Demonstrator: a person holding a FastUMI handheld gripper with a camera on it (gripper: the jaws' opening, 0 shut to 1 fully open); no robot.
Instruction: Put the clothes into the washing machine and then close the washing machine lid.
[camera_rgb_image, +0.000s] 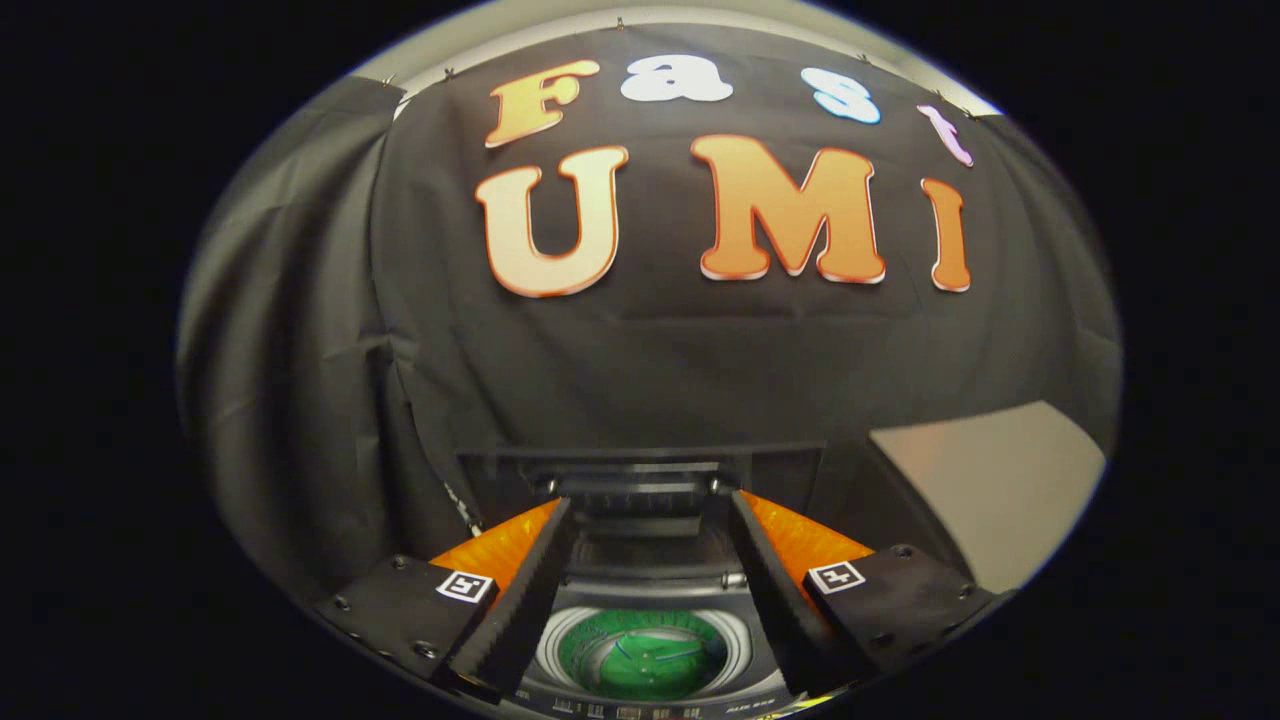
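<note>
My gripper (640, 500) is open, its two black ribbed fingers (535, 580) spread wide with orange backs, and nothing sits between them. Below and between the fingers lies the washing machine (640, 700), seen from above. Its round tub opening (642, 655) shows a green cloth inside the white rim. The machine's lid (640, 480) stands raised at the back, just ahead of the fingertips, dark and folded upright against the booth wall.
Black cloth forms the booth wall behind and to the left of the machine. A pale beige surface (990, 490) lies to the right of the machine, beyond the right finger.
</note>
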